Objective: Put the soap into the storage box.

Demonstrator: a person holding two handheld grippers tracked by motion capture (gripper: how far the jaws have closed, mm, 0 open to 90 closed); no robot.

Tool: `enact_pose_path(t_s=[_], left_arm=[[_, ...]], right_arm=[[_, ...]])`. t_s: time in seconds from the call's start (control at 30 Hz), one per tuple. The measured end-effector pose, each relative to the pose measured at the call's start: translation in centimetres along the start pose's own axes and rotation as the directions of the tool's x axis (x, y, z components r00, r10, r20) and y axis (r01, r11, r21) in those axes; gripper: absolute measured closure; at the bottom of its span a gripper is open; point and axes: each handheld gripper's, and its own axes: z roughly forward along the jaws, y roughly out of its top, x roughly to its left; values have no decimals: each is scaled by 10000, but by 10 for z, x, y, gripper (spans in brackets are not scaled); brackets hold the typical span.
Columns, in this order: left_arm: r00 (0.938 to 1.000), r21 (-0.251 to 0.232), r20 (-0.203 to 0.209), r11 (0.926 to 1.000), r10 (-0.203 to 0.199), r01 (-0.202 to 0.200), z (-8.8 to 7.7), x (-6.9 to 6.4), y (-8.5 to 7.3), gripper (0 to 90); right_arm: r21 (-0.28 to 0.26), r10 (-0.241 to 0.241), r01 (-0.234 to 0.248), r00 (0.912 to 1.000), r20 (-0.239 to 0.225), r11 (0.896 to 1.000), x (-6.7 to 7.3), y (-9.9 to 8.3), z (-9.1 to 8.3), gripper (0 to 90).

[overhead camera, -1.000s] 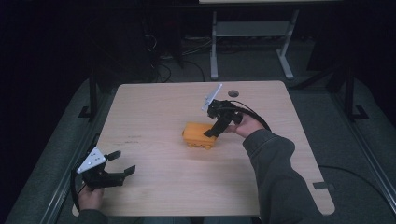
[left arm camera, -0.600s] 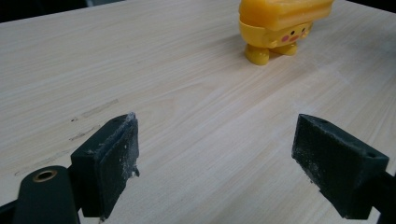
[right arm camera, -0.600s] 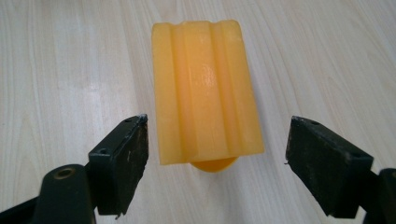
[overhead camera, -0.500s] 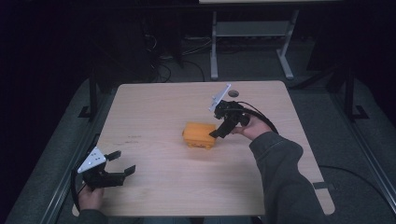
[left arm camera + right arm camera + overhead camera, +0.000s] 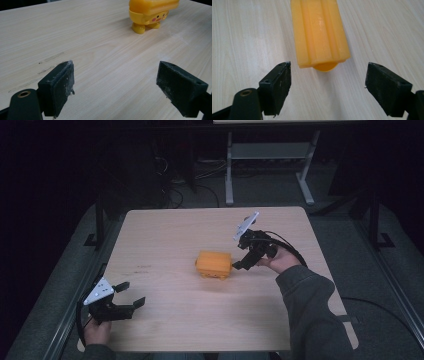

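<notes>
Pale wood worktop (image 5: 165, 235) in a dark room: the yellow toy (image 5: 214, 264) stands near its middle. Your right tongs (image 5: 243, 261) sit just beside the toy's right end, spread wide and holding nothing, with the toy ahead of the gap between their jaws. Your left tongs (image 5: 131, 295), also spread wide and empty, rest low at the near left corner, well apart from the toy.

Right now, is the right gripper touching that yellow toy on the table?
Apart. In the right gripper view, the right gripper has its jaws spread wide, with bare table showing between each pad and the yellow toy, which sits just ahead of them.
</notes>
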Motion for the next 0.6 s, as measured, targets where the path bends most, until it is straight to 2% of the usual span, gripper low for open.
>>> enact_pose_path(t_s=[0.6], left_arm=[[10000, 105, -5, 9999, 31, -31, 1, -1, 0, 143]], right_arm=[[-166, 483, -480, 9987, 159, 9987, 3, -32, -11, 205]])
